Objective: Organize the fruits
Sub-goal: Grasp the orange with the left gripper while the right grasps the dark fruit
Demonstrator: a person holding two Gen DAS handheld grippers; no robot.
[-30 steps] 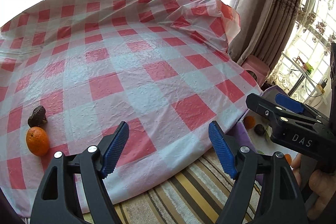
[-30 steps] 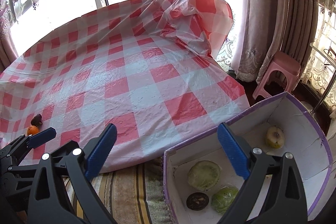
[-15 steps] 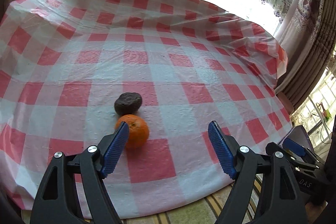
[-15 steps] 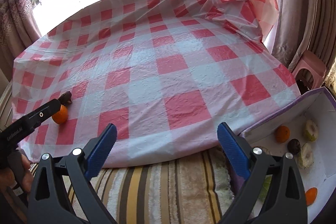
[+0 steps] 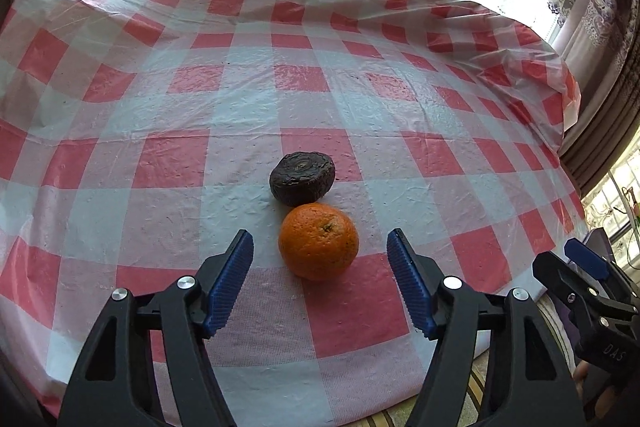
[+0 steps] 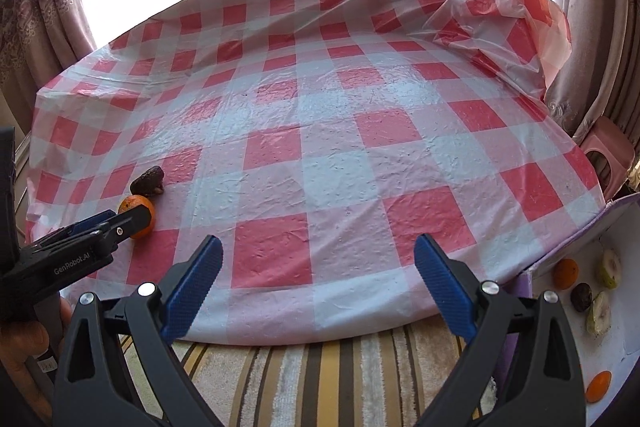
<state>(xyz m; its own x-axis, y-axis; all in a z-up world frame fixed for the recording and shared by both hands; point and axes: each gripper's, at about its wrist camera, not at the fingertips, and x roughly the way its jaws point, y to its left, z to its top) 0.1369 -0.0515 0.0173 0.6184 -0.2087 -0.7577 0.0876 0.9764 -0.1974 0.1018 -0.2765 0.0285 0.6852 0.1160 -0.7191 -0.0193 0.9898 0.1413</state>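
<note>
An orange (image 5: 318, 241) lies on the red-and-white checked tablecloth (image 5: 360, 107), touching a dark wrinkled fruit (image 5: 302, 178) just behind it. My left gripper (image 5: 320, 247) is open, its blue pads either side of the orange's near half, not touching it. In the right wrist view the orange (image 6: 141, 215) and dark fruit (image 6: 149, 181) sit at the left, with the left gripper (image 6: 120, 221) beside them. My right gripper (image 6: 318, 247) is open and empty over the table's front edge.
A white box with a purple rim (image 6: 608, 215) stands on the floor at right, holding an orange (image 6: 565, 273), a dark fruit (image 6: 581, 297) and pale cut fruit (image 6: 599, 313). A striped rug (image 6: 320, 379) lies below. A pink stool (image 6: 608, 151) and curtains stand right.
My left gripper swung left from the box side and closed in on the orange, which now sits between its open jaws. My right gripper turned left away from the box toward the table.
</note>
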